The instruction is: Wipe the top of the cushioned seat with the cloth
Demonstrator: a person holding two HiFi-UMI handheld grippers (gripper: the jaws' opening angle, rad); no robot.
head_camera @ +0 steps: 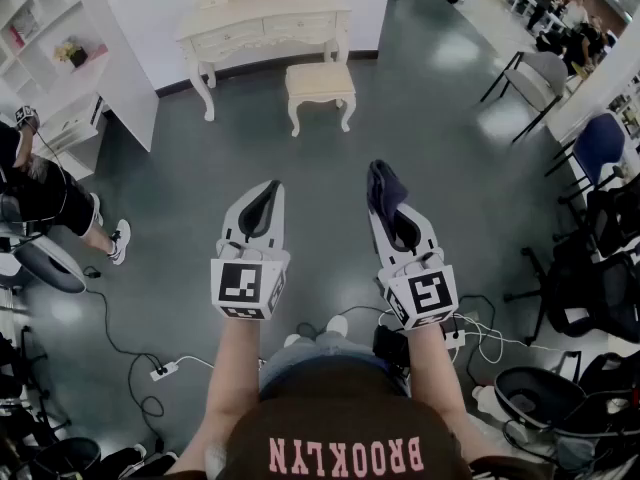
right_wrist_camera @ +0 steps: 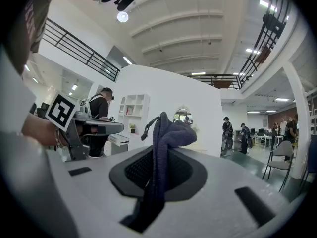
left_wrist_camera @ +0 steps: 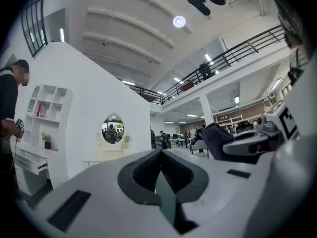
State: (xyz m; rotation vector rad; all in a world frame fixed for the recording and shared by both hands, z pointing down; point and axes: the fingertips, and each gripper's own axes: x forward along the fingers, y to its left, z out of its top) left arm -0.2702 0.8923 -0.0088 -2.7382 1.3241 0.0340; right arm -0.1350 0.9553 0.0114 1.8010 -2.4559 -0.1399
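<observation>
1. Nearest, the left gripper (head_camera: 268, 194) and the right gripper (head_camera: 395, 218) are held side by side above the grey floor (head_camera: 450, 158), both pointing away toward the far wall.
2. The left gripper's jaws are pressed together at the tips, with nothing between them.
3. The right gripper's jaws are clenched on the dark blue cloth (right_wrist_camera: 166, 133). The cloth is pinched between the pads, and a bunched fold sticks out past the tips.
4. On the floor near the left, a white power strip (head_camera: 165, 371) lies with its cable trailing. Farther left stands a person in black (head_camera: 40, 193).
5. Well beyond the grippers, across bare floor, stands the cushioned seat (head_camera: 320, 80). It is a cream stool with curved legs, and the cloth is well apart from it.
6. Just behind the seat, against the far white wall, stands a cream dressing table (head_camera: 265, 28). A white shelf unit (head_camera: 50, 48) stands to its left.
</observation>
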